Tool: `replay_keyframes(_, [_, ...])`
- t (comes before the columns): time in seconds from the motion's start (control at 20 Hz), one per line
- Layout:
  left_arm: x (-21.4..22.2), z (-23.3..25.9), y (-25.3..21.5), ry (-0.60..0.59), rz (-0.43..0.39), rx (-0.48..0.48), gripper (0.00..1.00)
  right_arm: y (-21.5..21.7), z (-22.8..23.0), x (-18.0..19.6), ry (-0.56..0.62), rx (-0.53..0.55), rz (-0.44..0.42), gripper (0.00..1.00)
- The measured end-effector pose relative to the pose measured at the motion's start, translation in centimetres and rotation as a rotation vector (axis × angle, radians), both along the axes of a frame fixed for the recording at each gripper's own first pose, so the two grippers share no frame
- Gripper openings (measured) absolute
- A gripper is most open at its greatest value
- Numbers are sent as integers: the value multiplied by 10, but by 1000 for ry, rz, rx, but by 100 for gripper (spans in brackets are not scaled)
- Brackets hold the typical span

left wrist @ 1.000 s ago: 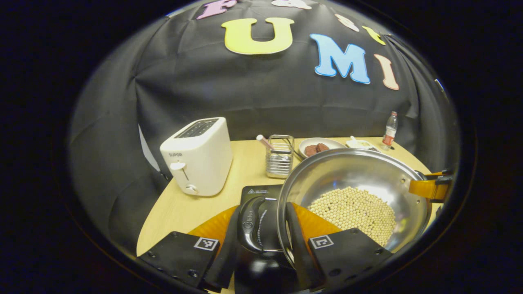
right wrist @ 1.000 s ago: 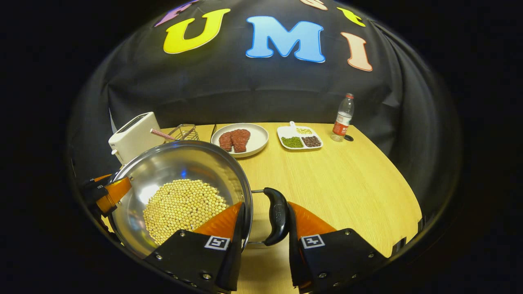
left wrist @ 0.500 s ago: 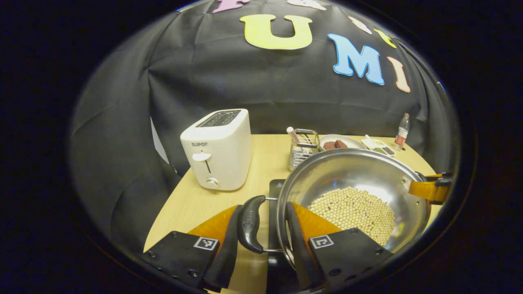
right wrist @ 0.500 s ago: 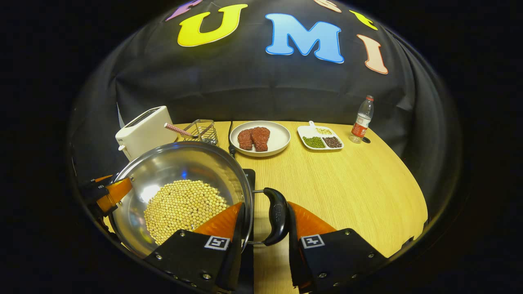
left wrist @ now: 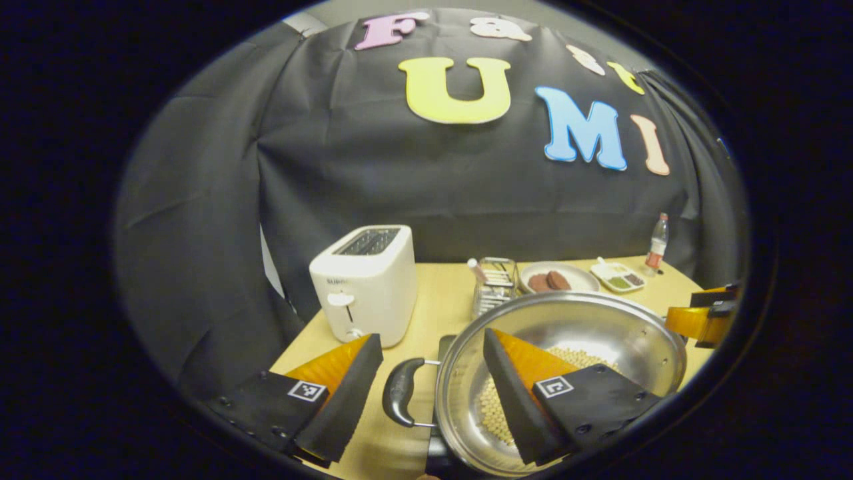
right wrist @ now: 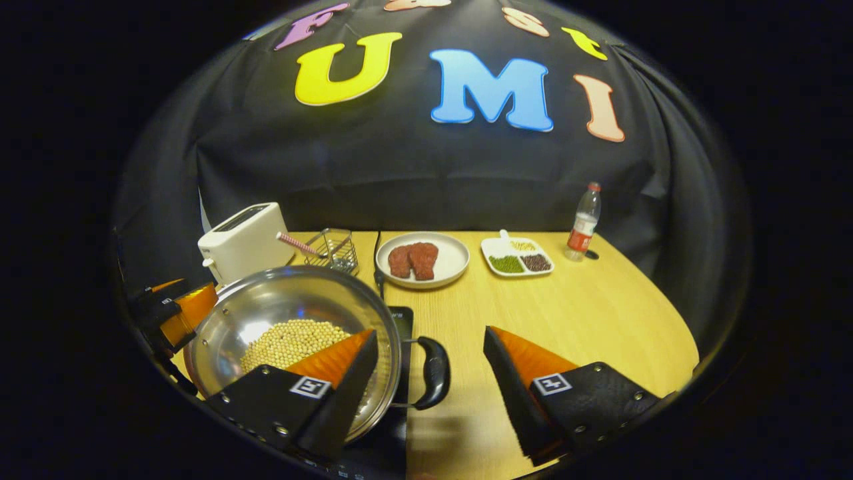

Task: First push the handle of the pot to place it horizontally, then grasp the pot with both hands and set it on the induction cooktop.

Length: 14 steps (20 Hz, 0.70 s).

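On the left side of the table stands a white toaster, and next to it a wire rack, both well clear of the work. In the left gripper view, the left gripper has its fingers spread wide, one on each side of the pot's left handle without touching it. The pot, holding pale beans, sits on the dark induction cooktop with its handles level, so the placing looks done. In the right gripper view, the right gripper is likewise parted around the right handle, apparently letting go. Farther right lie a plate of meat, a divided dish and a bottle.
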<state>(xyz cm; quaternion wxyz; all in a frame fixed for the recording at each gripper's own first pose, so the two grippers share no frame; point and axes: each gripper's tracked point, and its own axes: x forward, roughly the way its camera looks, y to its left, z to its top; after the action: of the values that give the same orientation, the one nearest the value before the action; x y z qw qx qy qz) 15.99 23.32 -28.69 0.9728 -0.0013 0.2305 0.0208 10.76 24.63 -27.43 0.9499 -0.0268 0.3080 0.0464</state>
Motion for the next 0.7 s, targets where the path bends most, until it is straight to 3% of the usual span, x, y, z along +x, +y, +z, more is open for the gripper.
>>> replay_keyframes(0.05, [-1, 14, -6, -27, -1, 6, 98, -9, 11, 1, -29, -8, -1, 100])
replay_keyframes(0.2, [1, 57, -32, -108, -24, 15, 94, -38, 47, 1, -111, -19, -8, 100])
replay_keyframes(0.3, [-5, 86, -50, -153, -31, 11, 100, -59, 72, -3, -167, -16, -8, 100])
replay_keyframes(0.7, [-55, 172, -141, -259, -54, 1, 97, -133, 136, -56, -267, 15, 17, 100])
